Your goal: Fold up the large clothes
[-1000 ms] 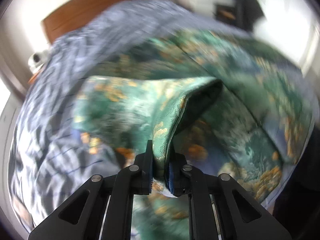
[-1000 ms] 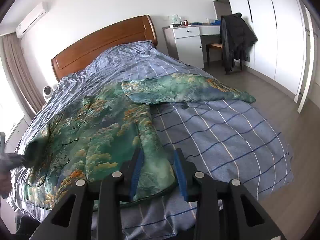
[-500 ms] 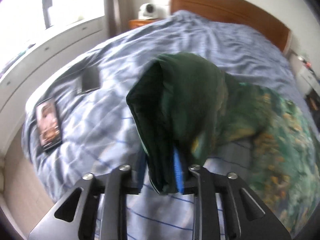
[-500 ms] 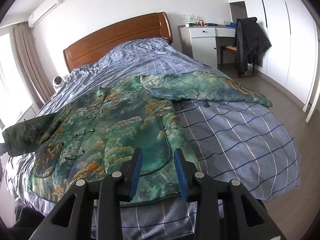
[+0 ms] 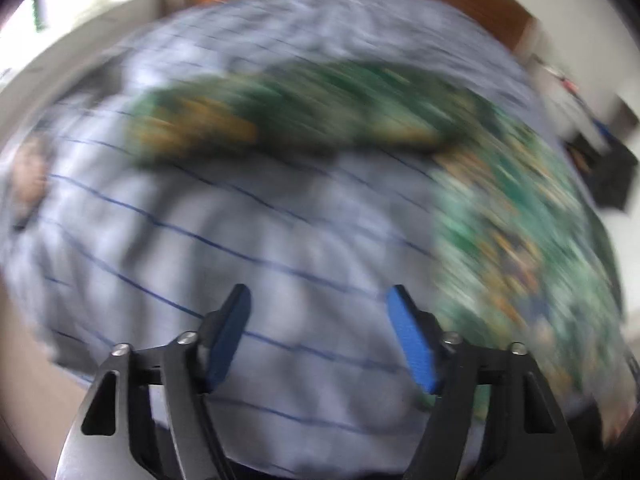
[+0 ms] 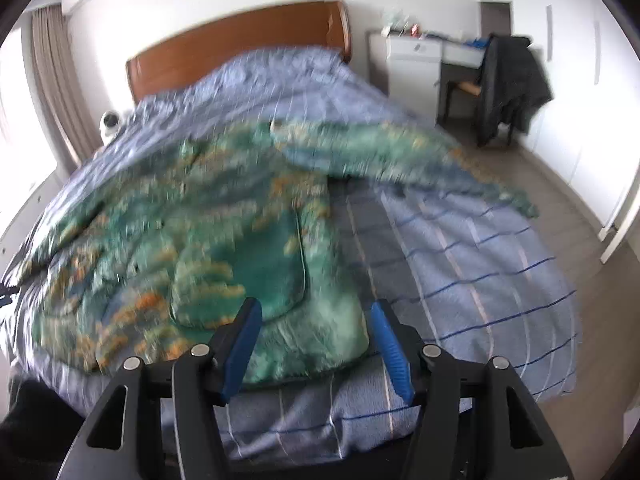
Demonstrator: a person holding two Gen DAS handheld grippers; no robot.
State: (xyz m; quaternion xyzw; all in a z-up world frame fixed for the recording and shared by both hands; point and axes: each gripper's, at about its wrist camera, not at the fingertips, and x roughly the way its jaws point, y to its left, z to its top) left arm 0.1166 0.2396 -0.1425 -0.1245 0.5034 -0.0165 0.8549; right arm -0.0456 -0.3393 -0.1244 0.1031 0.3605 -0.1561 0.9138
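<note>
In the left wrist view, heavily blurred, the green jacket [image 5: 520, 216] with its orange and pale print is lying on the bed [image 5: 224, 232], which is wearing a blue checked cover. One sleeve [image 5: 280, 112] is stretching across the bed toward its left edge, and the body of the jacket is filling the right side of the view. The left gripper [image 5: 318, 340] is standing wide, its jaws having just been opening, with only bare cover showing between them. A second ago those jaws were pinching a fold of the green cloth; half a second ago the sleeve end was hanging from them; the cloth is now lying loose on the bed, apart from the gripper.

In the right wrist view, the jacket [image 6: 208, 240] is lying flat, front up, on the half of the bed nearer its left edge, hem toward the foot edge, a patch pocket showing. The other sleeve [image 6: 400, 156] is reaching out toward the right edge. The right gripper [image 6: 316, 340] is standing fairly wide, its jaws having just been opening, over the hem corner, holding nothing. Earlier its jaws stood narrower.
</note>
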